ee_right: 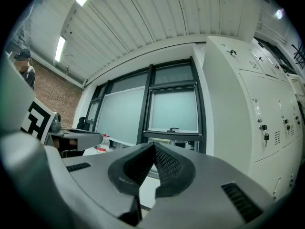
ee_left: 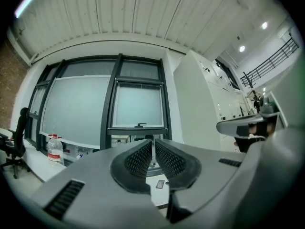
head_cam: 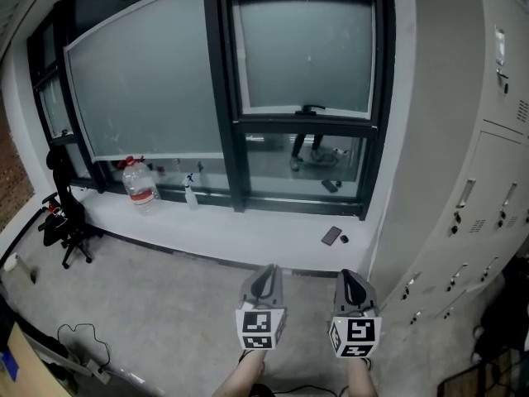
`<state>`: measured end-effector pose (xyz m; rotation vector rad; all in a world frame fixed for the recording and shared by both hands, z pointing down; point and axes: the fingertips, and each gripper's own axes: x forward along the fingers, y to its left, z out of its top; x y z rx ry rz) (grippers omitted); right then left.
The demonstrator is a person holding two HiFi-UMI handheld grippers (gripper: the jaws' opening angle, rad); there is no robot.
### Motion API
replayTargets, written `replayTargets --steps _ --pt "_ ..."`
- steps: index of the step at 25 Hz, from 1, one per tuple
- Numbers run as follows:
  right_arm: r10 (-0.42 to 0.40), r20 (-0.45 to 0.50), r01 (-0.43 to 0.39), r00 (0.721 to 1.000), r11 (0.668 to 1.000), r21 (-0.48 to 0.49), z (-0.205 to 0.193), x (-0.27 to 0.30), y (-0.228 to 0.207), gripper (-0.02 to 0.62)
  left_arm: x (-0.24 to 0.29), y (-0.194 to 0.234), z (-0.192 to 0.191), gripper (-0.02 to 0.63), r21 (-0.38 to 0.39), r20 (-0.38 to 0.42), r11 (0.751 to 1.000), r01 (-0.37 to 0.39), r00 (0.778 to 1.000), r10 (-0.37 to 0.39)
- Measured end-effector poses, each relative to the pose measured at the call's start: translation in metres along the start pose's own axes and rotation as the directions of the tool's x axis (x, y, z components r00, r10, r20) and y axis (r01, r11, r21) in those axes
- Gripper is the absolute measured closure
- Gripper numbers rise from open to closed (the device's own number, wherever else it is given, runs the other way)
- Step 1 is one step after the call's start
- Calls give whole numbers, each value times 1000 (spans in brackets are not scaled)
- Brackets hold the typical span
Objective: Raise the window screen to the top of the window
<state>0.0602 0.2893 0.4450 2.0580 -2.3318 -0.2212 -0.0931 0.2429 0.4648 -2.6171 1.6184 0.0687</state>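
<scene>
Standing back from the sill, you hold the left gripper [head_cam: 264,273] and the right gripper [head_cam: 354,276] low, each with its jaws pressed together on nothing. The grey translucent window screen [head_cam: 302,52] in the narrow right pane hangs down to its dark bottom bar, where a small black handle [head_cam: 312,108] sits above clear glass; it is not at the top. I'd judge that handle the place to grip: part one gripper's jaws, close squarely on it, and push straight up so the bar keeps level. Counted: two grippers, two lowered screens including the wide grey screen [head_cam: 145,89], one clear water bottle [head_cam: 140,187], one small spray bottle [head_cam: 190,193], one dark phone [head_cam: 331,236].
</scene>
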Motion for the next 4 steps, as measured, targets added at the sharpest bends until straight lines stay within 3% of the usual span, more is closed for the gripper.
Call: replayTargets --steps 4 --pt "-6 -4 6 1000 1000 8 -3 -8 -2 590 -3 -5 -2 580 -2 -4 1000 7 1000 -7"
